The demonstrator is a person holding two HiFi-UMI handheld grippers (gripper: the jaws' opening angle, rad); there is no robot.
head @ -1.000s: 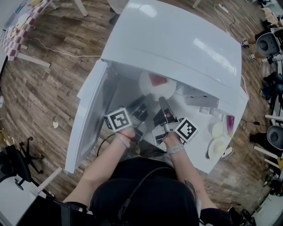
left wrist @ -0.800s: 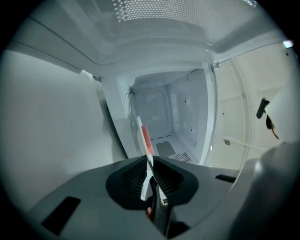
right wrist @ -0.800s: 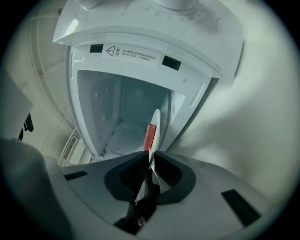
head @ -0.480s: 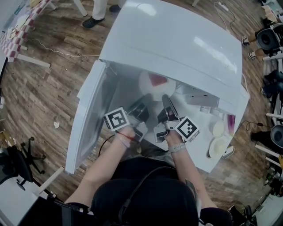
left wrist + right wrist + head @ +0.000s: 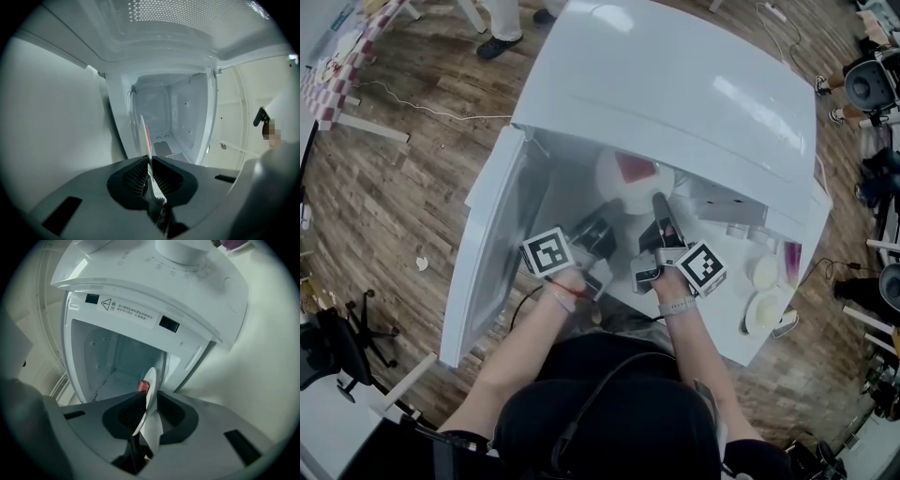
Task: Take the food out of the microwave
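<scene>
Pinching the plate [image 5: 630,178] at its near rim by the microwave [image 5: 675,84] front edge: left gripper [image 5: 149,164] and right gripper [image 5: 149,401] are both clamping it. Probably stiff, slick, breakable.

The person wears a black top [image 5: 534,417] crossed by a thin black strap [image 5: 595,394], a red band [image 5: 565,290] on the left wrist and a pale wristband [image 5: 677,306] on the right. The left hand-held gripper [image 5: 598,228] and the right hand-held gripper [image 5: 659,202] are grey with black ribbed pads [image 5: 137,174]. At the end farther from the microwave [image 5: 675,94], each carries a white cube [image 5: 548,253] with black square markers.
</scene>
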